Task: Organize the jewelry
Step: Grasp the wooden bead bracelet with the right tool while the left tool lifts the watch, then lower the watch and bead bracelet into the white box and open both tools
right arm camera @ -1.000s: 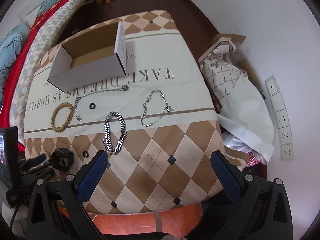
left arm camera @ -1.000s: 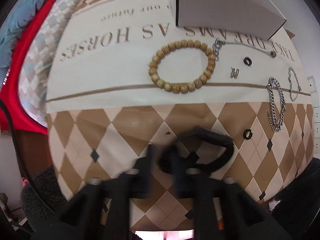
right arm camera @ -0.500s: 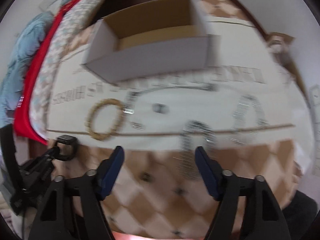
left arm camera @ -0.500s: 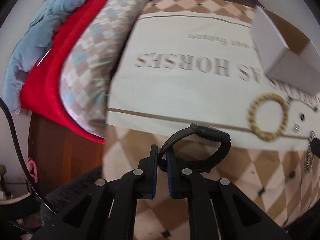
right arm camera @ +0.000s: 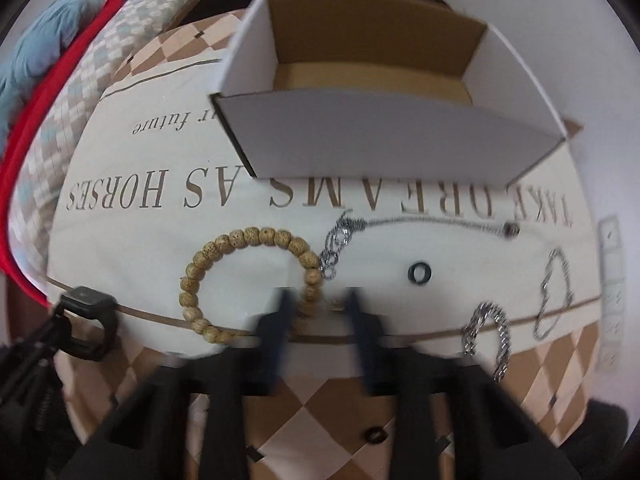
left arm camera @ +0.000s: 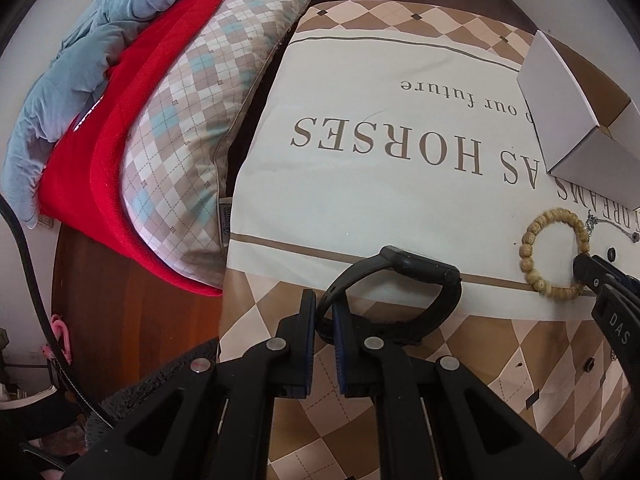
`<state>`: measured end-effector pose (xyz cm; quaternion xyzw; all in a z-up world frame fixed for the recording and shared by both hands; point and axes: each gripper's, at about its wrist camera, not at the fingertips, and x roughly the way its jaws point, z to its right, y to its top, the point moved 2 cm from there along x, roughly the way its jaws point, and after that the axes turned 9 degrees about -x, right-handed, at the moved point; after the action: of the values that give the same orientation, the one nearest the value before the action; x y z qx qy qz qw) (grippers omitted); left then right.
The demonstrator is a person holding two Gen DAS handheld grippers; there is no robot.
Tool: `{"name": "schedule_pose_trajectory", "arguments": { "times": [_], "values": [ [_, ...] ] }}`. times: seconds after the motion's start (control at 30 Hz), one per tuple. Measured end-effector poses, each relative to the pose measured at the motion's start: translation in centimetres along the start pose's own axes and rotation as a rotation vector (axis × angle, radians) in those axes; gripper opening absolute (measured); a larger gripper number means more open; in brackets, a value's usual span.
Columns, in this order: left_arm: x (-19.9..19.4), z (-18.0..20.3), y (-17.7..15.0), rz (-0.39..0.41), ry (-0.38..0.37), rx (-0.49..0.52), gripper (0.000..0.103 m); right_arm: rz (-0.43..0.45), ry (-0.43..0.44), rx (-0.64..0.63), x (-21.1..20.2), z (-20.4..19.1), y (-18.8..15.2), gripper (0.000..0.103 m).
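My left gripper point(left arm camera: 324, 316) is shut on the strap of a black smartwatch point(left arm camera: 416, 276), held above the left end of the cloth; it also shows in the right wrist view point(right arm camera: 88, 320). My right gripper point(right arm camera: 320, 300) is open, its fingers straddling the right side of a wooden bead bracelet point(right arm camera: 240, 276), also in the left wrist view point(left arm camera: 556, 252). A thin silver necklace point(right arm camera: 400, 224), a black ring point(right arm camera: 419, 272), a thick silver chain bracelet point(right arm camera: 488, 336) and a thin silver bracelet point(right arm camera: 554, 292) lie on the cloth. The open white cardboard box point(right arm camera: 380, 136) stands behind them.
The printed cloth point(left arm camera: 380, 184) covers a table beside a bed with a plaid quilt point(left arm camera: 192, 120), red blanket point(left arm camera: 100, 140) and blue blanket point(left arm camera: 60, 60). Another small black ring point(right arm camera: 376, 436) lies near the front edge. A wall with sockets point(right arm camera: 610, 280) is to the right.
My right gripper has moved down and forward to the bead bracelet and narrowed its opening. My left gripper has held the watch and drifted slightly left, away from the box.
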<state>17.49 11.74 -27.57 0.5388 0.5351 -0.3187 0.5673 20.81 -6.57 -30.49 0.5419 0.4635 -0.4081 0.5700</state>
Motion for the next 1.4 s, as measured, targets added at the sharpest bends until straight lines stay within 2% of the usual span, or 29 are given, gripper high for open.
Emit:
{"name": "schedule_pose_trajectory", "arguments": {
  "times": [0.17,0.4,0.63,0.8,1.0,1.17,1.3,1.4],
  "values": [
    [-0.4,-0.1,-0.4,0.016,0.005,-0.004,0.005,0.007,0.057,-0.002,-0.8,1.0,-1.3,0.013],
    [-4.3,1.0,-1.5,0.071,-0.011,0.025,0.005,0.117,0.127,0.009,-6.4,3.4,-3.6,0.012],
    [-9.8,3.4,-2.2,0.155,-0.074,0.049,0.005,0.218,0.14,0.023,-11.5,4.9,-3.0,0.012],
    [-12.9,5.7,-1.4,0.208,-0.121,0.078,0.005,0.282,0.132,0.041,-14.6,7.1,-2.1,0.012],
    [-15.3,8.0,1.3,0.253,-0.172,0.103,0.005,0.349,0.146,0.086,-18.1,11.0,0.3,0.012],
    [-15.6,10.3,5.3,0.254,-0.21,0.136,0.005,0.353,0.154,0.061,-19.1,12.8,3.9,0.012],
    [-14.4,12.2,8.6,0.216,-0.233,0.165,0.005,0.332,0.159,0.058,-17.9,14.0,7.3,0.012],
    [-12.4,13.6,10.9,0.156,-0.26,0.19,0.006,0.293,0.176,0.055,-15.9,14.6,9.9,0.012]
  ]
}}
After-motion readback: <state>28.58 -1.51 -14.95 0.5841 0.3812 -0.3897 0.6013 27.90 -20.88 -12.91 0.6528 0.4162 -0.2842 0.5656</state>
